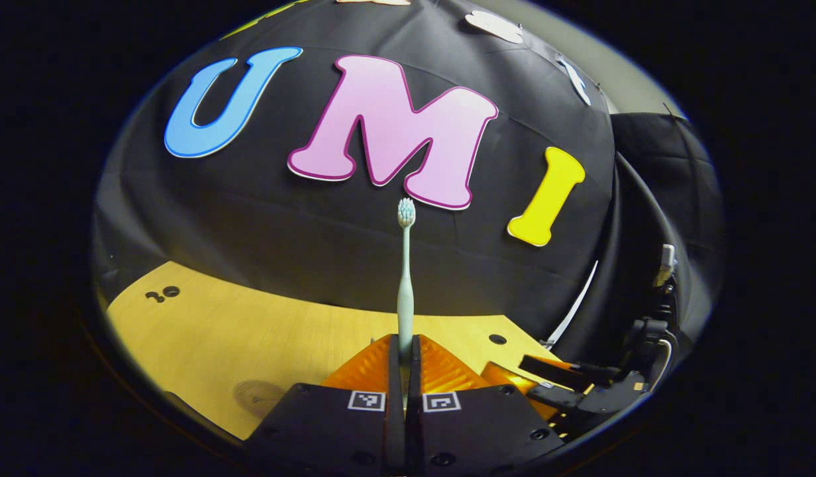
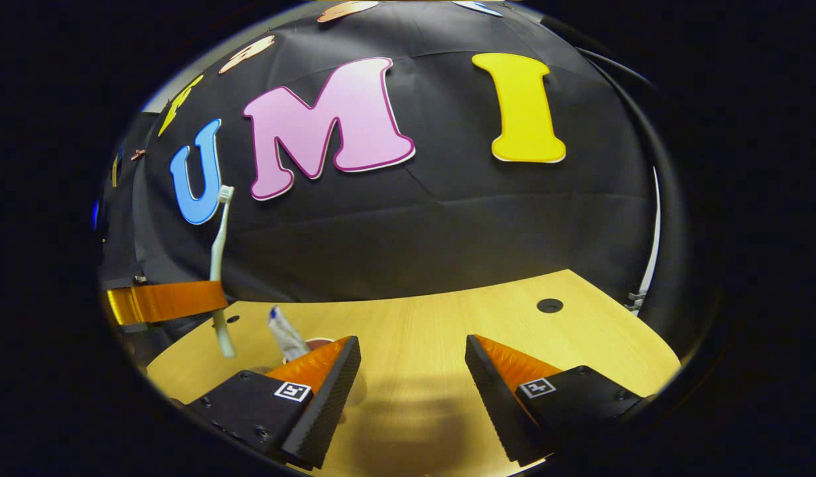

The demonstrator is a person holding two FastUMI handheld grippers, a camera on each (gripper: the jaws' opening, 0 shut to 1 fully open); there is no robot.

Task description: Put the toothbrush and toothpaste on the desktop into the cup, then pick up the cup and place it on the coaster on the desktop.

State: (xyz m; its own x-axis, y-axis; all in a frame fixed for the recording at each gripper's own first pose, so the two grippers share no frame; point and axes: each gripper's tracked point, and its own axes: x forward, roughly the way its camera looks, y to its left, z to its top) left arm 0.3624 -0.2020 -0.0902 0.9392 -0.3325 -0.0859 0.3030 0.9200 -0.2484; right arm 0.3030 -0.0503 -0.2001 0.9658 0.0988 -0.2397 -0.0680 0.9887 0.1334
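Left gripper view: left gripper [image 1: 405,361] clamps toothbrush [image 1: 405,278] upright

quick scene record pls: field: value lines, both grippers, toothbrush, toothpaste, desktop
left gripper: shut on the toothbrush, raised above the desktop
toothbrush: upright, bristle head at top, handle clamped between the fingers; also seen at the left of the right gripper view
right gripper: open, nothing between the fingers, low over the desktop
toothpaste: tube tilted, lower end hidden behind the right gripper's finger; whether it sits in the cup cannot be told
desktop: light wood with round holes
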